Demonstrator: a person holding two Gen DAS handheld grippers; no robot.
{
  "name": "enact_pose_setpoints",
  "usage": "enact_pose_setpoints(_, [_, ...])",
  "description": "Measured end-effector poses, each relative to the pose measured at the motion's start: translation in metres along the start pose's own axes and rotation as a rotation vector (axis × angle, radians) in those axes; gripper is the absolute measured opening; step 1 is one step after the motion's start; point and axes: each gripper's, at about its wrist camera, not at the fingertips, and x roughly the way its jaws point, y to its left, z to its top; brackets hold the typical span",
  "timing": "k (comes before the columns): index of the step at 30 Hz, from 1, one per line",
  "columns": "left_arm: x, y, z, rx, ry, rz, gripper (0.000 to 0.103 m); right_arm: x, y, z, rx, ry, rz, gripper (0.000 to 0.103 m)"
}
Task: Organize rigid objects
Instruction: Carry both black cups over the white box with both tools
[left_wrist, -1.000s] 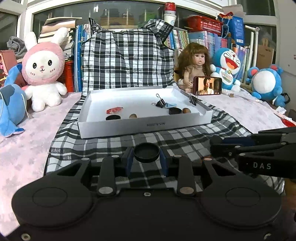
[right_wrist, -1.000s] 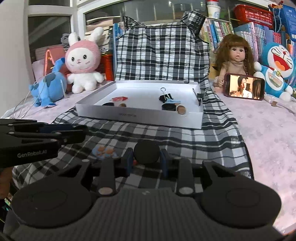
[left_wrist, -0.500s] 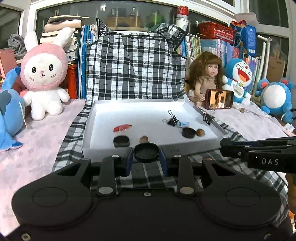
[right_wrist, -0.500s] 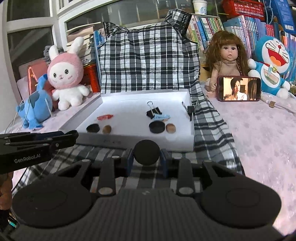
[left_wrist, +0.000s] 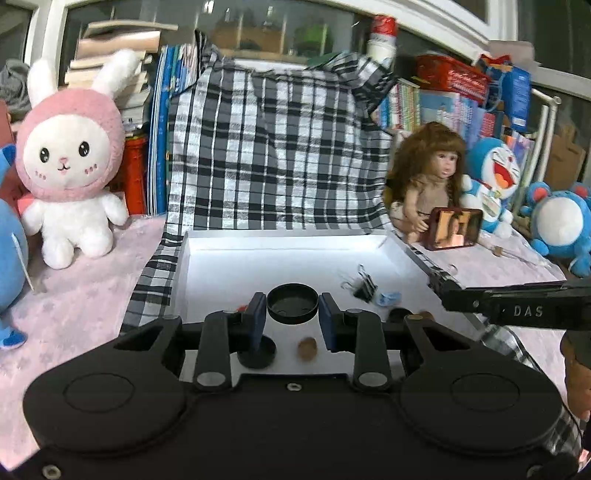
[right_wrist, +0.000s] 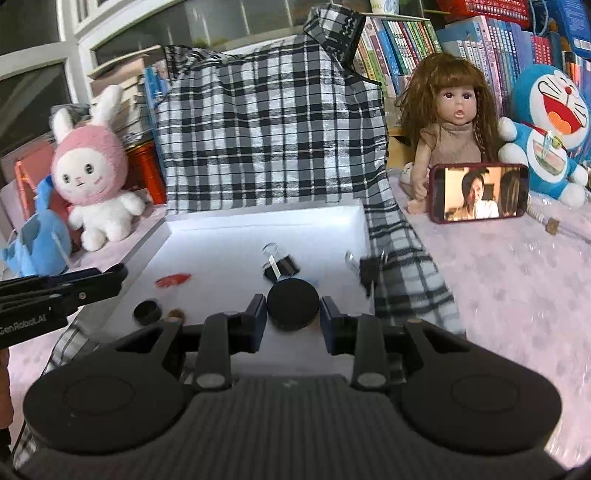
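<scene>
- I hold the left gripper (left_wrist: 292, 320) over the near part of the white tray (left_wrist: 288, 244). Its jaws are clamped on a black cap (left_wrist: 292, 302), open side up, gripped across its width by the blue pads (left_wrist: 257, 320).
- I hold the right gripper (right_wrist: 292, 320) above the right half of the same tray (right_wrist: 258, 216). Its jaws are clamped on a black disc (right_wrist: 292, 308), closed face up, also gripped across the rim.
- Both held parts look like small rigid plastic pieces: light, stiff and smooth at the edge. I judge that they could slip or rotate if the pads sit off centre, so the grip belongs on opposite points of the rim.
- Already lying in the tray: a second black cap (left_wrist: 257, 353) and a brown round piece (left_wrist: 307, 348) just below the left jaws, a binder clip (right_wrist: 280, 266) near the middle, a red piece (right_wrist: 173, 279) to the left, and a blue item (left_wrist: 389, 298) beside the clip. Another clip (right_wrist: 365, 268) sits on the tray's right wall.
- The tray rests on a checked cloth (right_wrist: 406, 258) spread over a pink cover; whether that surface is a bed or a tabletop I cannot tell.
- Release advice: lower each part close to the tray floor before parting the jaws, since a round light piece may roll toward the others.
</scene>
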Motion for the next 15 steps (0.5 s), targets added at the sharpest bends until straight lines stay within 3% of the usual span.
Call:
enact_pose_setpoints(8, [0.063,0.025,0.032,-0.043,0.105,0.016,0.029,0.053,-0.013,0.050,0.026,0.124,-0.029,0.036])
enact_pose_setpoints(15, [0.106,0.037,0.038,-0.071,0.163,0.063,0.029,0.089,-0.003,0.066,0.000,0.199,-0.095,0.036])
